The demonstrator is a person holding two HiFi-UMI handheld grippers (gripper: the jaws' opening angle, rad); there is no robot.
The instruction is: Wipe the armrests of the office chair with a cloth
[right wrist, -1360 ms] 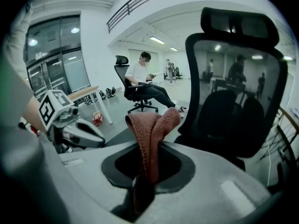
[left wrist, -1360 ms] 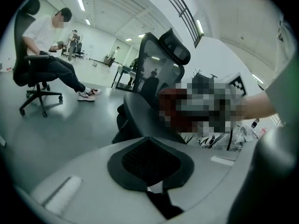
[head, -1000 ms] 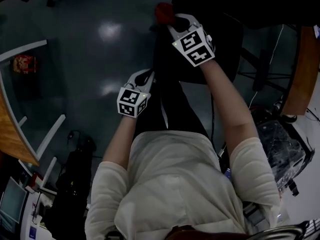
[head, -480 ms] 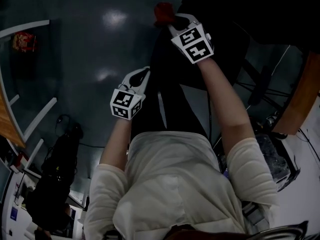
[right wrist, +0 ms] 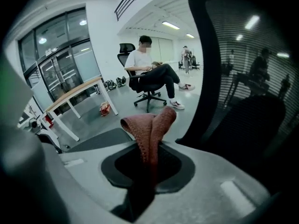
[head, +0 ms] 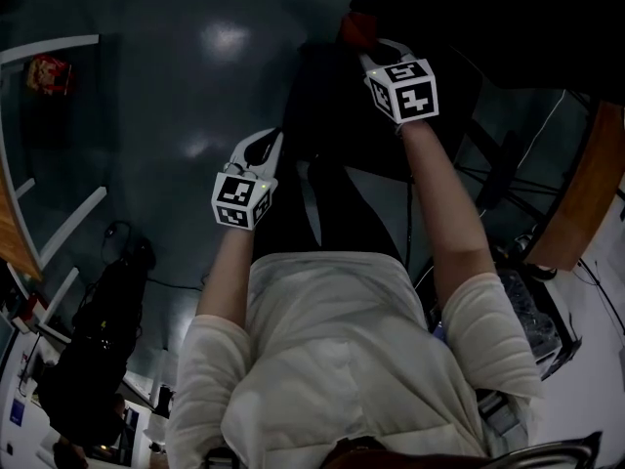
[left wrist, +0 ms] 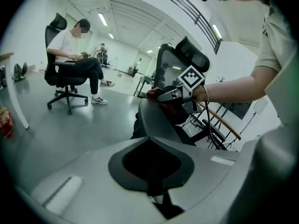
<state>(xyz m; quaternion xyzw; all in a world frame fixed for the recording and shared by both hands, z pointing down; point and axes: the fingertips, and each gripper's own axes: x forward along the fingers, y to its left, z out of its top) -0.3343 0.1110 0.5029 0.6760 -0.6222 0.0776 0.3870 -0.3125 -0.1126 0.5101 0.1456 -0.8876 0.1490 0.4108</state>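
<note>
Left gripper [head: 264,146]: I see its jaws pressed together with nothing in them. In my head view it sits near the middle, toward 10 o'clock.
Right gripper [head: 377,51]: its jaws are clamped tight on the cloth, up at 1 o'clock in my head view.
Cloth [right wrist: 150,125]: red and folded. It sticks up out of the right jaws.
Armrest [left wrist: 156,119]: grey and curved, at 12 o'clock from the left gripper. The cloth is at its far end; I cannot tell if it touches.
Chair [right wrist: 243,73]: black mesh back, at 3 o'clock from the cloth.
Person [right wrist: 149,71]: sits on another chair, well apart, at 12 o'clock from the right gripper.
Table [right wrist: 77,94]: wood top, white legs, at 10 o'clock.
</note>
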